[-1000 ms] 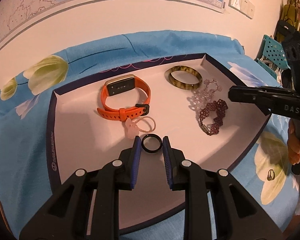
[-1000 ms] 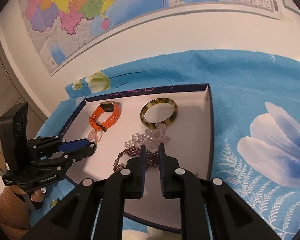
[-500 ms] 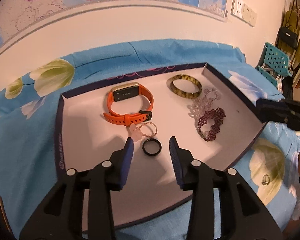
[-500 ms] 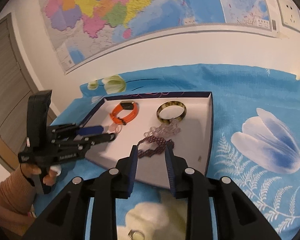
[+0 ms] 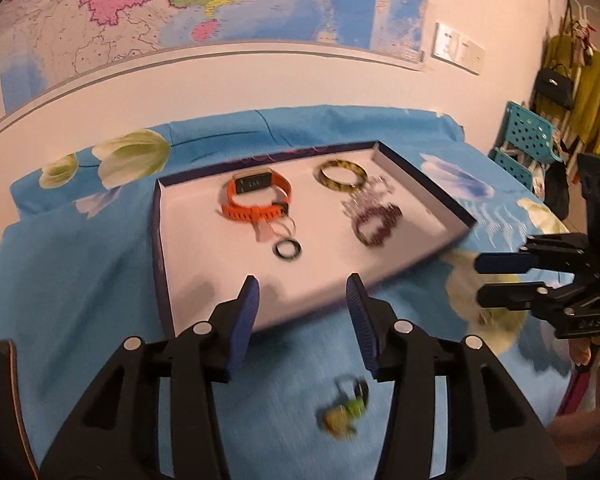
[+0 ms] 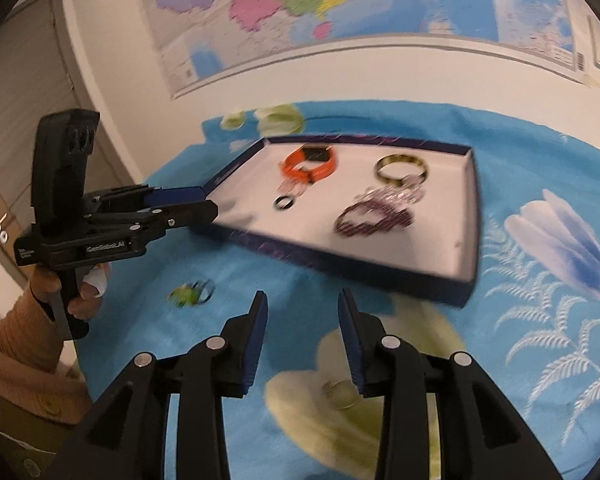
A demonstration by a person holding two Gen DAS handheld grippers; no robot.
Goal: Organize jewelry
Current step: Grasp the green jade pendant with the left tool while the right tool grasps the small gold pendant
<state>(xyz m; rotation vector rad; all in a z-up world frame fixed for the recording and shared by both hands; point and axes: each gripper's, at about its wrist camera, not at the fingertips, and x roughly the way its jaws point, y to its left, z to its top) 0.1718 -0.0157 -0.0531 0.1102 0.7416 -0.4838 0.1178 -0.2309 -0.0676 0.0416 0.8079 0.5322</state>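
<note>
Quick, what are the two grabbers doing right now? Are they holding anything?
Left gripper: open, holding nothing, above the blue cloth.
Right gripper: open, holding nothing, also over the cloth.

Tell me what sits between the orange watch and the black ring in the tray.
A pale pink charm loop lies between the orange watch and black ring, in the left wrist view.

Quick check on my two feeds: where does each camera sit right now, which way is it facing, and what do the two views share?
Left wrist: rides the left gripper, facing the tray and map wall; own open fingers low, right gripper at right edge.
Right wrist: rides the right gripper, facing the tray's near right corner; own open fingers low, left gripper and hand at left.
Shared: tray, orange watch, black ring, green ring on the cloth.
</note>
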